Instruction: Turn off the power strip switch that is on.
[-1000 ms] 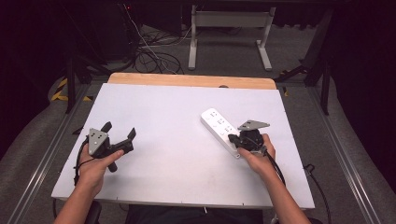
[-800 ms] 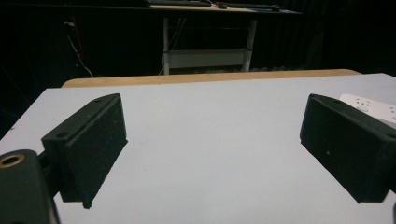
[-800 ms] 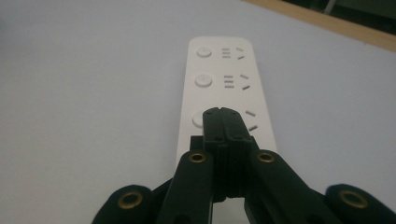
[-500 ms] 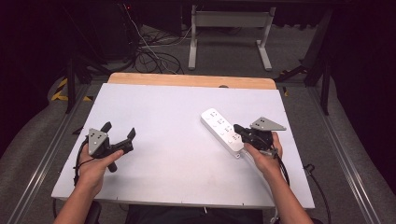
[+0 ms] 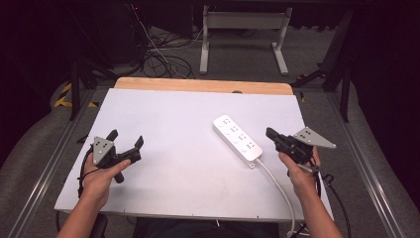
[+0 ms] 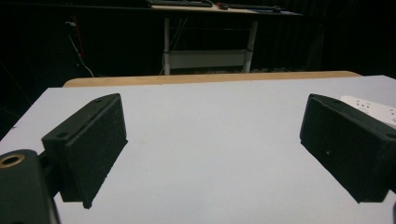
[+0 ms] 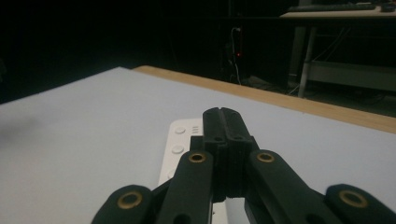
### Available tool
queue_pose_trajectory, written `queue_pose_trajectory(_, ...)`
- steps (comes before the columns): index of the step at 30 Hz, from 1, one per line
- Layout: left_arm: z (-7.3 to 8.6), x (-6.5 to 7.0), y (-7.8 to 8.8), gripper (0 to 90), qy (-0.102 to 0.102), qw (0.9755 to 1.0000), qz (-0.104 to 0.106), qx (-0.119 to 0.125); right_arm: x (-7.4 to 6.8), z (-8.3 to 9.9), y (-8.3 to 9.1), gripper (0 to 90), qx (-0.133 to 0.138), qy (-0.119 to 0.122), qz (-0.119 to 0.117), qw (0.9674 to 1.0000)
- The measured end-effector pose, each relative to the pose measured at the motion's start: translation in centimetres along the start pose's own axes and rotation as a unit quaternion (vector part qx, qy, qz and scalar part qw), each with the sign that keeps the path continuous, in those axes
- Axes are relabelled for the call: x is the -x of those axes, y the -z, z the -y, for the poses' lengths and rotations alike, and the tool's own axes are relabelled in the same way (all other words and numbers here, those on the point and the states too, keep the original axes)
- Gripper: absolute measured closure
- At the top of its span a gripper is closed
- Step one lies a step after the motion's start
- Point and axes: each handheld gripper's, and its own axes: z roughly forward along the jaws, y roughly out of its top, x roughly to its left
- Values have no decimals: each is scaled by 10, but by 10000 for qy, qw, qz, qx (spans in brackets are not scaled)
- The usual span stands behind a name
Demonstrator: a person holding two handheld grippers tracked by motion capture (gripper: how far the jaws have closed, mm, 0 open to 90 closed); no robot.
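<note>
Power strip [image 5: 237, 141] is left ungrasped on surface [image 5: 173, 148]; right gripper [image 5: 271, 134] closed empty at its 3 o'clock, left gripper [image 5: 126, 142] held open.

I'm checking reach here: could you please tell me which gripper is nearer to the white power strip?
Right. The right gripper sits just beside the power strip; the left gripper is far across the table.
</note>
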Motion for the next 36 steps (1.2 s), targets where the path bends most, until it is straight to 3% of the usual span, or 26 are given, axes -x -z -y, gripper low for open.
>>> queue_pose_trajectory(8, 0, 0, 0, 77, 16, 10000, -6, -1, 18, 3, 9, 900, 307, -158, 150, 9993)
queue_pose_trajectory(17, 0, -2, 1, 77, 33, 10000, -19, -13, 11, 3, 18, 890, 487, 35, 5, 9988)
queue_pose_trajectory(22, 0, -1, 1, 78, 26, 10000, -8, -15, 14, 4, 21, 858, 508, -26, 37, 9987)
queue_pose_trajectory(26, 0, -1, 0, 78, 29, 10000, -30, -9, 13, 5, 19, 766, 438, -30, 71, 9990)
queue_pose_trajectory(28, 0, -1, 1, 78, 29, 10000, -24, -20, 13, 5, 18, 625, 471, -94, 100, 9988)
queue_pose_trajectory(31, 0, -1, 1, 78, 27, 10000, -25, -19, 16, 4, 15, 353, 389, -406, 196, 9982)
queue_pose_trajectory(34, 0, -1, 1, 78, 30, 10000, -19, -2, 18, 5, 15, 214, 407, -468, 225, 9978)
queue_pose_trajectory(36, 0, -1, 0, 78, 30, 10000, -19, -6, 18, 5, 15, 178, 427, -414, 257, 9979)
